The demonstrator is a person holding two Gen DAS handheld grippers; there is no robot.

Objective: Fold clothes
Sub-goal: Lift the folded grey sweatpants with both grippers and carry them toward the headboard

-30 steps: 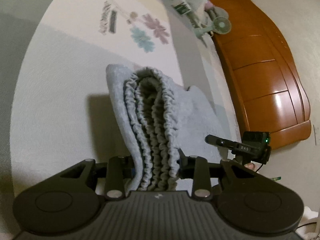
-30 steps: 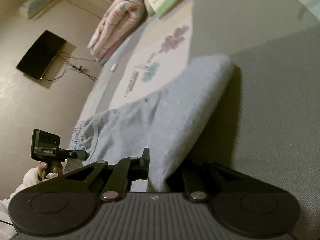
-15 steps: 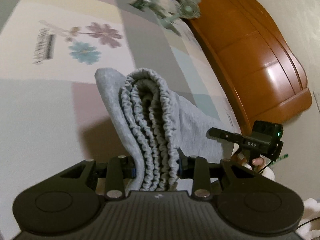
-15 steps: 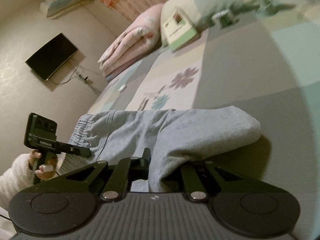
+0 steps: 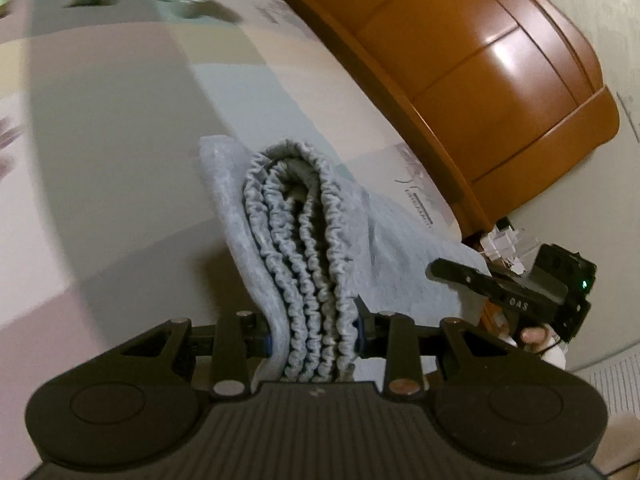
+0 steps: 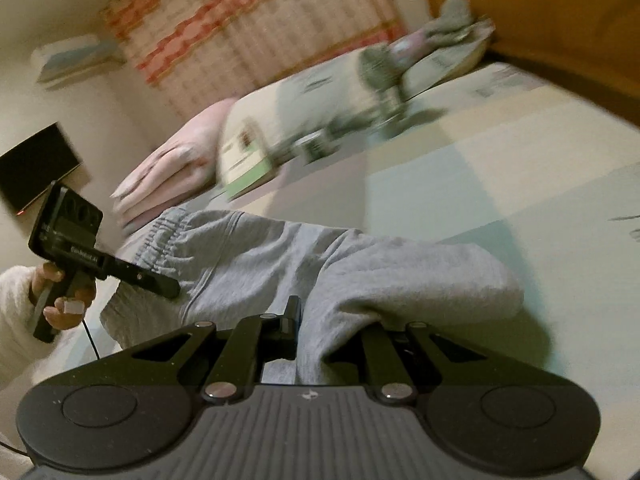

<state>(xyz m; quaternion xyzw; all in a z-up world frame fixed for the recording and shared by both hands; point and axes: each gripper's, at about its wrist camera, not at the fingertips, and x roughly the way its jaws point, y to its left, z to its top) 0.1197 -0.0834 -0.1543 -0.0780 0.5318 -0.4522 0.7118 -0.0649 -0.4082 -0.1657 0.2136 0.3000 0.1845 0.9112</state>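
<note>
- Left gripper (image 5: 314,328) clamped on the gathered waistband of the grey sweatpants (image 5: 304,216).
- Right gripper (image 6: 328,336) pinched tight on their other end.
- Sweatpants hung between both, over the bedspread (image 5: 120,128).

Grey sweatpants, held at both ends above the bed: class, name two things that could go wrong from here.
1. The left gripper clamps several bunched waistband layers; one layer may slip free.
2. The grey sweatpants sag between the two grippers, so the fold could land creased on the bed.
</note>
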